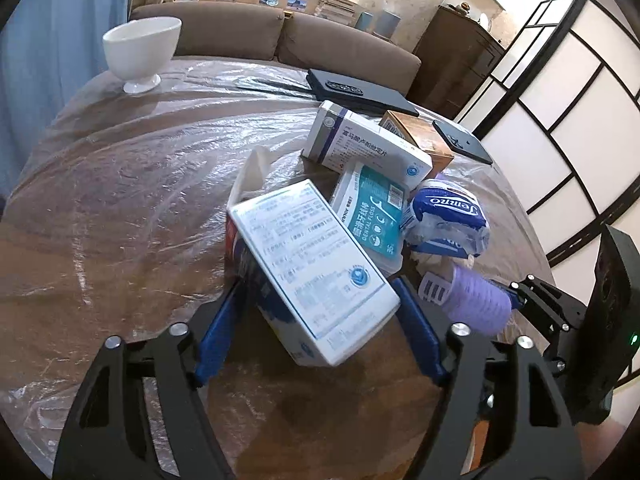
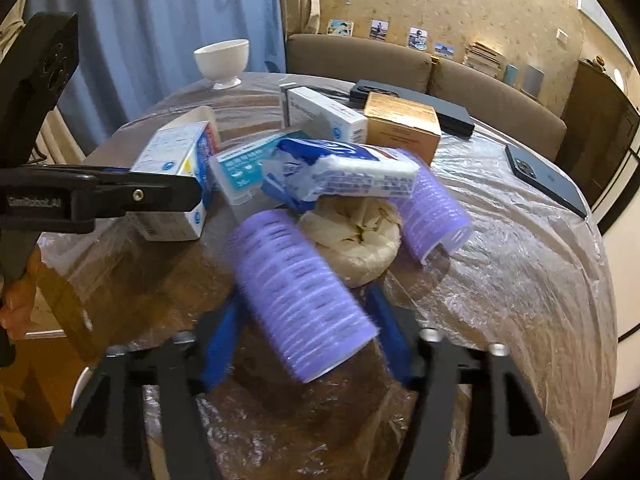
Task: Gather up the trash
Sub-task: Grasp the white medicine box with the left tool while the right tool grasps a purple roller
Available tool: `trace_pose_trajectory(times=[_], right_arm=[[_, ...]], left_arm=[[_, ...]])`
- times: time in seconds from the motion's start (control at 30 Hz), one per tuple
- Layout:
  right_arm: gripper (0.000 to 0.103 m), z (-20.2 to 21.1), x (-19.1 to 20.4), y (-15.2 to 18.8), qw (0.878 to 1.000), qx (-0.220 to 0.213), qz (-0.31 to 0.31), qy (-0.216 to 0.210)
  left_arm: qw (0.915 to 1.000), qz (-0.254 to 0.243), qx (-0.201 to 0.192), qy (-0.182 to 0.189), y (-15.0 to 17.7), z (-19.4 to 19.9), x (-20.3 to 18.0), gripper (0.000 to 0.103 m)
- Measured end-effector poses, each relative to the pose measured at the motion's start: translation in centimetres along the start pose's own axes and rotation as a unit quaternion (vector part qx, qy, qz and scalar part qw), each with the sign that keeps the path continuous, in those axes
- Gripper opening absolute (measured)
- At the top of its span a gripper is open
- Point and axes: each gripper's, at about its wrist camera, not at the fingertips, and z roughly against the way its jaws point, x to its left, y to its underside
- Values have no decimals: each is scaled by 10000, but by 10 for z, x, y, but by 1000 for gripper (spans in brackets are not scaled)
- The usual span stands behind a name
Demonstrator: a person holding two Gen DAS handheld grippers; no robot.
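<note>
A pile of trash lies on the plastic-covered table (image 1: pixel 120 208). My left gripper (image 1: pixel 318 284) is shut on a white and blue medicine box (image 1: pixel 308 264), also in the right wrist view (image 2: pixel 176 176). My right gripper (image 2: pixel 304 300) is shut on a purple hair roller (image 2: pixel 300 300), which shows at the right of the left wrist view (image 1: pixel 476 300). Behind it lie a crumpled tissue ball (image 2: pixel 356 236), a second purple roller (image 2: pixel 436 212), a blue and white tissue pack (image 2: pixel 344 176), a dental floss box (image 1: pixel 372 208) and another white box (image 1: pixel 364 144).
A brown cardboard box (image 2: pixel 400 124), a black tablet (image 1: pixel 360 92) and a dark phone (image 2: pixel 544 180) lie behind the pile. A white bowl (image 1: pixel 140 52) stands at the far left edge. A brown sofa (image 1: pixel 240 32) is beyond the table.
</note>
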Motion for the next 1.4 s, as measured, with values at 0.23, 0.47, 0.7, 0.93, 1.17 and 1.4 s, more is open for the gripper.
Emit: trace_pose_trajectory(times=[0.23,0.47,0.7,0.93,1.17,1.4], right_arm=[[47,3,-5,1,9991,-17,-347,-225],[63,0,8,0,9998,-34,-159,-116],[64,-3,11,-3,9997,-15,-213,-78],[44,0,9,-2,9995,-22,-301,-79],[40,4,13,5,9996,-38,-266,-116],[39,12,11,14,9983,-16,-522,-252]], left_arm=[[9995,105,-164,-248,1,16,16,57],[9992,73,-124,-380,-3,13,20,66],[9985,-222,-54,-497,-14,-3,12,80],[9984,-290,1,-494,-16,-11,17,68],[9989,-247,-61,-400,-14,-5,22,50],[9992,-273,-100,-276,-5,8,21,48]])
